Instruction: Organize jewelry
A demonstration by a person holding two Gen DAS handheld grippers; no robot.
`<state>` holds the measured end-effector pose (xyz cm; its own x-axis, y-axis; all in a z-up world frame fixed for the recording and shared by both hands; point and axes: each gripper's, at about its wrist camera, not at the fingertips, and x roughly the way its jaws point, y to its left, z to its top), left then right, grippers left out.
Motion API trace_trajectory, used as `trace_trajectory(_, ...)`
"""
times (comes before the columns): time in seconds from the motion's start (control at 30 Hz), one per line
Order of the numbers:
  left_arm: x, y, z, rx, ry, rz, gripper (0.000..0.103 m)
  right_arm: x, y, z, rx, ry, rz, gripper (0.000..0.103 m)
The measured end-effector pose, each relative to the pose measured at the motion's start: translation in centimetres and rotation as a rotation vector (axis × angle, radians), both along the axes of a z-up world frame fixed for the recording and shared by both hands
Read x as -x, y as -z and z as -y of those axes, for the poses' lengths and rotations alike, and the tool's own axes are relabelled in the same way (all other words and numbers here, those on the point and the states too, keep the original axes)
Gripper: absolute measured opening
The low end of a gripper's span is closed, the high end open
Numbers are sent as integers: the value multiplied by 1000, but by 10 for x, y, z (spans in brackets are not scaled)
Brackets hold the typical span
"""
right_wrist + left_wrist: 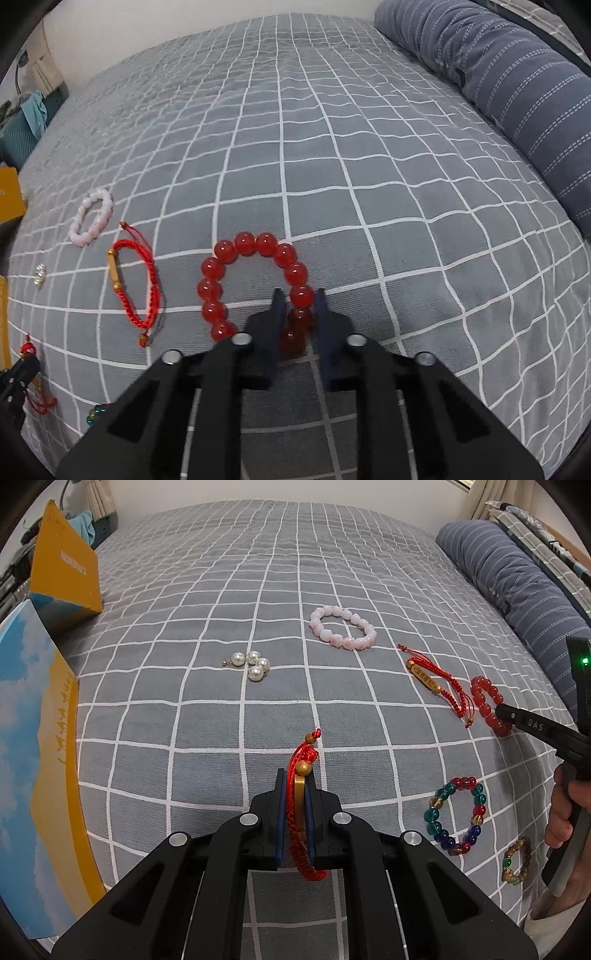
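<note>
Left wrist view: the left hand-held gripper [295,812] is clamped on a red cord bracelet with a gold bar [301,812], pinched edgewise between its blue pads above the bed [184,738]; a gold bead and a red knot stick out past the fingertips.
Right wrist view: the right hand-held gripper [298,314] straddles the near side of a red bead bracelet [255,288] lying flat on the bed [369,184]; its fingers are parted with beads between them, and whether the pads touch the beads cannot be told.
Second red cord bracelet [439,683]: flat on the bed, just left of the red bead bracelet [489,705], gold tube on its far side.
Pink bead bracelet [341,627]: farther out on the bed, beyond both red pieces.
Pearl earrings [253,662]: a small cluster to the left of the pink bracelet, well apart from it.
Multicolour bead bracelet [456,816]: near right, with red, green, blue and amber beads.
Brown bead bracelet [515,860]: just right of the multicolour one, beside the person's right hand [565,812].
Yellow box [64,563]: stands at the far left edge of the bed.
Box lid with sky print [33,738]: stands along the near left edge.
Striped blue pillow [517,92]: lies along the right side of the bed.
</note>
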<state>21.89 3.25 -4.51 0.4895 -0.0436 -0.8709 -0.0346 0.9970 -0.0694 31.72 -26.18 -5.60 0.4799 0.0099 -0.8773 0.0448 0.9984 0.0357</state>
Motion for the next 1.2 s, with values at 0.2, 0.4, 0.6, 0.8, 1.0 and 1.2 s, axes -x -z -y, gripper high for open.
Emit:
trace_trajectory(0.2, 1, -5, 0, 0, 1, 12, 8, 3, -11, 0, -11, 0, 24, 13)
trace_trajectory(0.4, 5, -14, -2, 9, 5, 34, 8, 14, -29, -6, -21, -13, 71, 13)
trace_trajectory(0.6, 11, -28, -7, 23, 7, 64, 8, 27, -45, -14, -31, -36, 117, 13)
trace_trajectory(0.8, 16, -38, -8, 19, 13, 87, 8, 38, -58, -22, -34, -52, 154, 13)
trace_trajectory(1.0, 21, -47, -7, 18, 20, 108, 8, 50, -74, -30, -16, -63, 196, 13)
trace_trajectory(1.2, 31, -56, -10, 25, 14, 123, 8, 64, -87, -35, -11, -70, 222, 13)
